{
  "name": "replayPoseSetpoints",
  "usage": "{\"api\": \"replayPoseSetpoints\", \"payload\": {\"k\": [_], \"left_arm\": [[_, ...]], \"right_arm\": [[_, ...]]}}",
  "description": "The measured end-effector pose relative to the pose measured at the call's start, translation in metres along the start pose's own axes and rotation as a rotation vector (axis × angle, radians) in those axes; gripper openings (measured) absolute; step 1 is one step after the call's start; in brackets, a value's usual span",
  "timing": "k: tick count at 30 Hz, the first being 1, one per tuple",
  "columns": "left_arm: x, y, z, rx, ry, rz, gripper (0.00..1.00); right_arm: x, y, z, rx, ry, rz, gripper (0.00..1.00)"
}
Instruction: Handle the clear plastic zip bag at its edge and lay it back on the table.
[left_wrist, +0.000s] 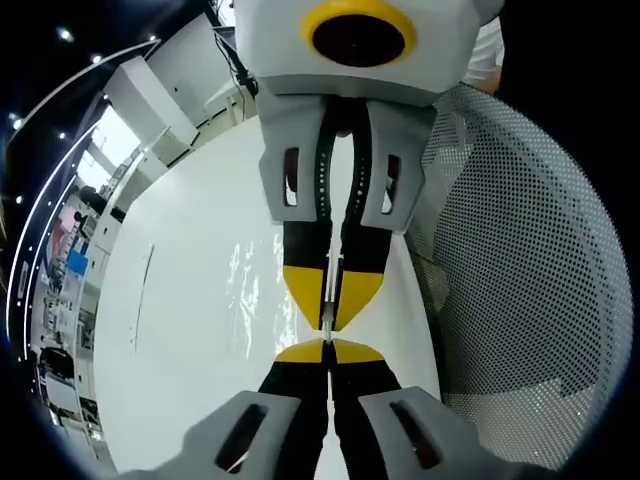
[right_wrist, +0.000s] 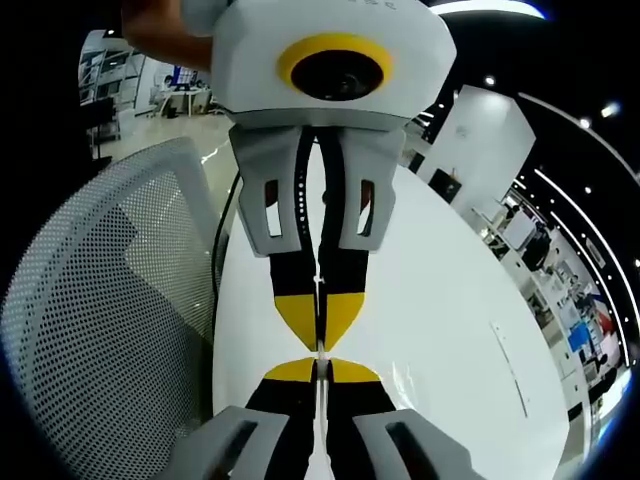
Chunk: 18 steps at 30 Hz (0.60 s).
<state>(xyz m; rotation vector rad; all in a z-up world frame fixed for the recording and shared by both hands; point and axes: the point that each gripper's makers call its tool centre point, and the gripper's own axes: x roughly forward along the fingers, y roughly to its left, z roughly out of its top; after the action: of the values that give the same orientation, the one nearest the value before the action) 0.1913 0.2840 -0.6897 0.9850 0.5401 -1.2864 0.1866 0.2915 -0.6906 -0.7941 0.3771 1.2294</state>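
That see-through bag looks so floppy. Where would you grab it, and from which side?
Probably at its thin edge, coming in edge-on so the jaws close on either face. The clear bag is flat, limp film with nothing else to pinch. The left gripper and right gripper both seem shut on that edge, tip to tip, over the white table.

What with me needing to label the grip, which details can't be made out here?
Clear zip bag: outline unclear, just glints against the white table, left gripper view.
Bag's pinched edge: covered by the shut left tool and right tool, both views.
Mesh chair: cut off at each view's edge.
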Motion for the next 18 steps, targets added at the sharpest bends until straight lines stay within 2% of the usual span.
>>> {"api": "replayPoseSetpoints", "payload": {"k": [18], "left_arm": [[-0.0055,0.0035,-0.006,-0.015,0.01,0.01,0.0]], "right_arm": [[-0.0075,-0.005,-0.006,0.024,0.0,-0.015,0.0]]}}
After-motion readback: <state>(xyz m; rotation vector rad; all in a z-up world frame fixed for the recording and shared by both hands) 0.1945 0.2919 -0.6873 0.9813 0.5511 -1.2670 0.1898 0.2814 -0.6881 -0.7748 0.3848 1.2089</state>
